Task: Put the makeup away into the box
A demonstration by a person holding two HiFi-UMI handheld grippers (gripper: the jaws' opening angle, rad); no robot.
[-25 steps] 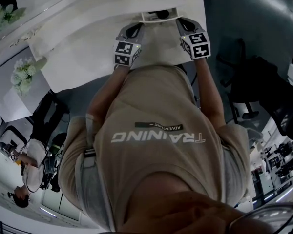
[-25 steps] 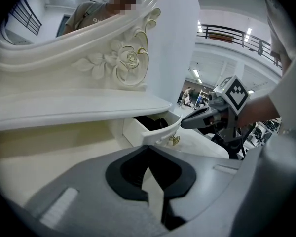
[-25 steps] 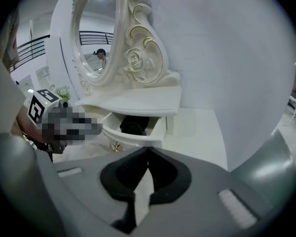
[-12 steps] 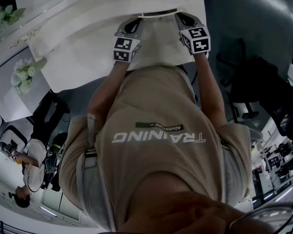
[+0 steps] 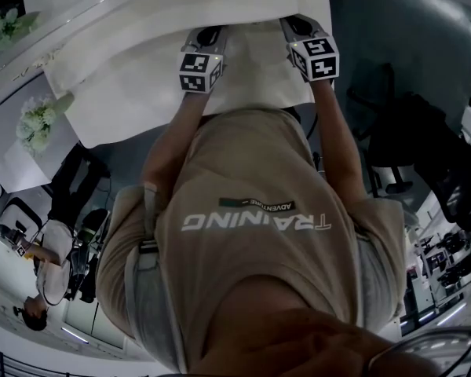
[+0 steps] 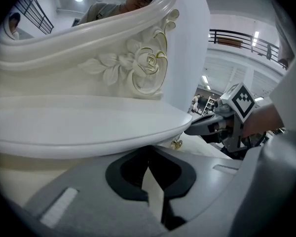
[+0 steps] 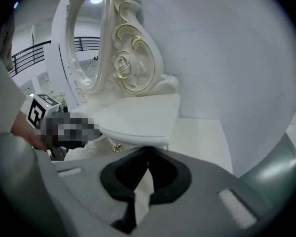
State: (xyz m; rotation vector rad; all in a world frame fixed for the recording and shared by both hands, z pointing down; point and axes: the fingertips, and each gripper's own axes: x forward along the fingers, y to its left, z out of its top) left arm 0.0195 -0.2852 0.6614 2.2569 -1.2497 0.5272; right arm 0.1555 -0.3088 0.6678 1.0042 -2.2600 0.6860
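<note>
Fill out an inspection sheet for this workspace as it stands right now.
Surface: white dressing table; the top is bare where it shows.
Job's things: nothing seen; no makeup or box in any view.
Clutter: nothing seen.
Grippers: left gripper and right gripper are both shut with nothing between the jaws. They point at the table's front edge, near a gold knob.
Cables: nothing seen clearly.
Surroundings: oval mirror in a carved rose frame on the table; white flowers; dark chair; another person in the background.
</note>
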